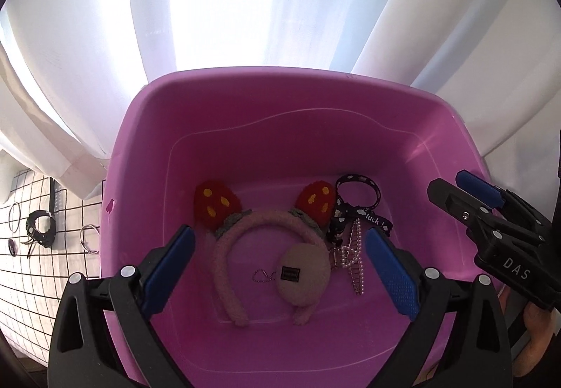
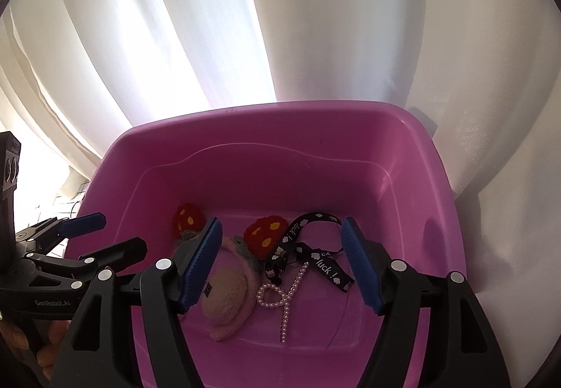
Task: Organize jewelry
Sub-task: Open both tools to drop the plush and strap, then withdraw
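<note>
One black ribbon [image 2: 317, 256] reads "luck !" (white lettering).

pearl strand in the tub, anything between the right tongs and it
Nothing visible. The right tongs hang open over the pink tub, and the pearl strand lies uncovered on the floor between black ribbon and plush headband.

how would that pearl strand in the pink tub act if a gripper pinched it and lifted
The pearl strand would likely hang limp, since it lies in loose loops. Its small round beads look smooth, so the pads may slip along it. One end sits against the black ribbon, so that might drag with it out of the pink tub.
</note>
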The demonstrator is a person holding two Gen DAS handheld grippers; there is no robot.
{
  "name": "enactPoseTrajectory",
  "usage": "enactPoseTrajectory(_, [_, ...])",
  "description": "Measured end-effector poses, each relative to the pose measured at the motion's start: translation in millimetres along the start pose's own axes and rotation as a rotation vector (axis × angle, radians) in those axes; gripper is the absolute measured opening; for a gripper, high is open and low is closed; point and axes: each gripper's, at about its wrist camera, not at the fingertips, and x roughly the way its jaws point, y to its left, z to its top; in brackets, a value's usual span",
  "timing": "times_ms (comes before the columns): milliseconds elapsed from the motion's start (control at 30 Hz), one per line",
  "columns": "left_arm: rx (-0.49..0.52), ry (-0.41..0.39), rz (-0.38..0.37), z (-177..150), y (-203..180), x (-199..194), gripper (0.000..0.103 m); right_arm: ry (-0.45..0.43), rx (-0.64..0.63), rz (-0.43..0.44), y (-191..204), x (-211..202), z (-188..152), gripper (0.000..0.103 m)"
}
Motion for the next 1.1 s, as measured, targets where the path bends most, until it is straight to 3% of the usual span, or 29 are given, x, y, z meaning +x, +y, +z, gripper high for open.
enactPoseTrajectory(533, [-0.02, -0.079, 0.054, -5.9, 10.0, -31.7, 0.096, -0.021, -0.055, 0.06, 22.9, -9.3, 2.7, 0.067])
enactPoseTrajectory(667, [-0.043, -0.084, 0.061, -8.5, 17.5, -37.9, 0.096, -0.027, -0.07, 0.086, 30.8, -10.7, 3.1, 0.073])
enactPoseTrajectory(1100, [-0.141, -0.141, 0.107, -33.1, 57.3, -71.8, 0.096, -0.035, -0.121, 0.198, 67.9, -3.7, 6.6, 0.073])
